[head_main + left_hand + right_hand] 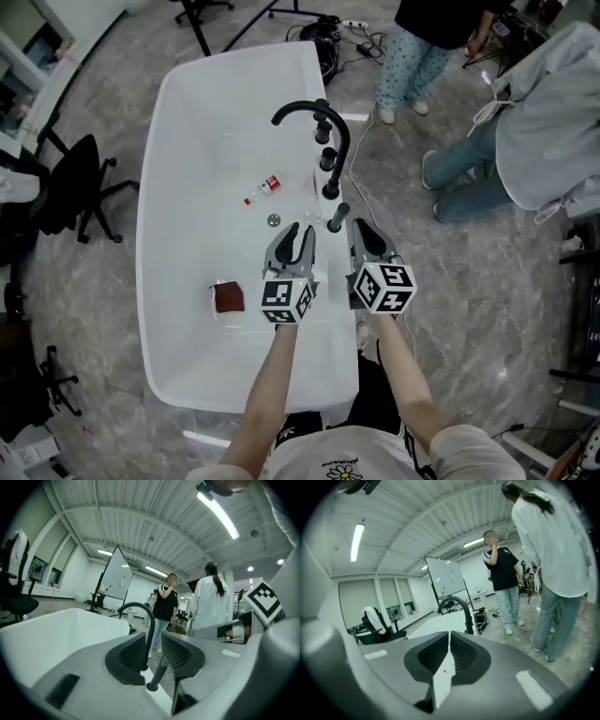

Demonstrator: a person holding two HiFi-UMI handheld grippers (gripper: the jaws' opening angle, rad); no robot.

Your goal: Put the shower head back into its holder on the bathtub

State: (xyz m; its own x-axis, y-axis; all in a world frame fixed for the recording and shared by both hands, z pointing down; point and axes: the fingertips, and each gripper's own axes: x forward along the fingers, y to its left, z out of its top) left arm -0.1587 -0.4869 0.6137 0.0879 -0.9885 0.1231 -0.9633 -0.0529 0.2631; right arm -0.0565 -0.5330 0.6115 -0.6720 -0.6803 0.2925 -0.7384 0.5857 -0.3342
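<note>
Shower head [337,217] stood near-upright on the bathtub [187,112] rim, just ahead between both tips. Left tongs [300,232] released and lined up on it, right tongs [364,230] clenched and empty.

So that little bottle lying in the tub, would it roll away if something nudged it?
Probably: the bottle lies on its side and looks round, so it would likely roll. The tub floor looks glossy, so it may also slide. It looks small, so likely light.
</note>
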